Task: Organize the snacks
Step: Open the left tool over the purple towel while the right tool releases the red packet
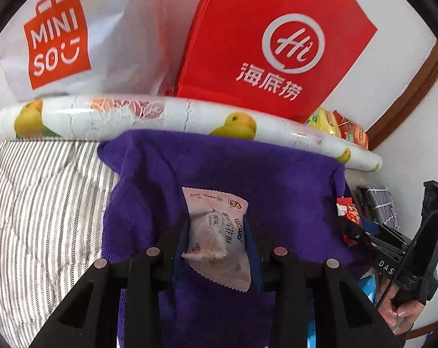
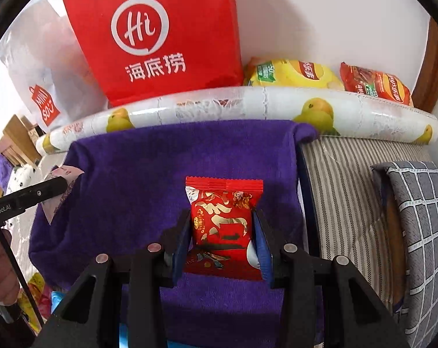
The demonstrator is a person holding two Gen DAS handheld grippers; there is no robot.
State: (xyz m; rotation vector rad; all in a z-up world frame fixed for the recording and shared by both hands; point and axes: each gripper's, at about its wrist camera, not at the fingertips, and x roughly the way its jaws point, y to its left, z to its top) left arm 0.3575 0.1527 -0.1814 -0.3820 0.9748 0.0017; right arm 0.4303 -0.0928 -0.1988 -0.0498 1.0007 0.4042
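The left gripper (image 1: 216,229) is clamped on a pale pink-and-white snack packet (image 1: 216,232), its blue pads pressing the wrapper's two sides, and hangs above the purple towel (image 1: 277,174) that serves as the work surface. Beside it, toward the towel's right edge, the right gripper (image 2: 222,226) is closed in the same way on a red foil snack packet (image 2: 223,223) printed with gold figures. Both packets are carried clear of the towel, each tilted down toward the cloth.

The step in hand appears to be the delivery of two snacks at once to the towel, with neither yet set down. The next move would call for lowering each packet until it rests on the cloth, keeping the two apart, then spreading the jaws so the wrappers slip free without dragging.

Behind the towel lies a rolled plastic sheet (image 1: 161,110) printed with yellow fruit. Beyond that roll stand a white Miniso bag (image 1: 56,40), its orange panel reading "MINISO", and a red Haidilao bag (image 1: 277,43) bearing a circled "Hi" and the characters 海底捞. Right of the red bag, past the roll, sit a yellow chip bag (image 2: 291,74) and an orange-red chip bag (image 2: 375,84); their print is too distorted to read with confidence. The pale packet shows "wowo" and "ORIGINAL" among Chinese characters. The left tool's arm reads "Robot.AI" in the right wrist view. A grey checked cushion (image 2: 421,217) lies right of the towel on striped bedding (image 1: 45,203).
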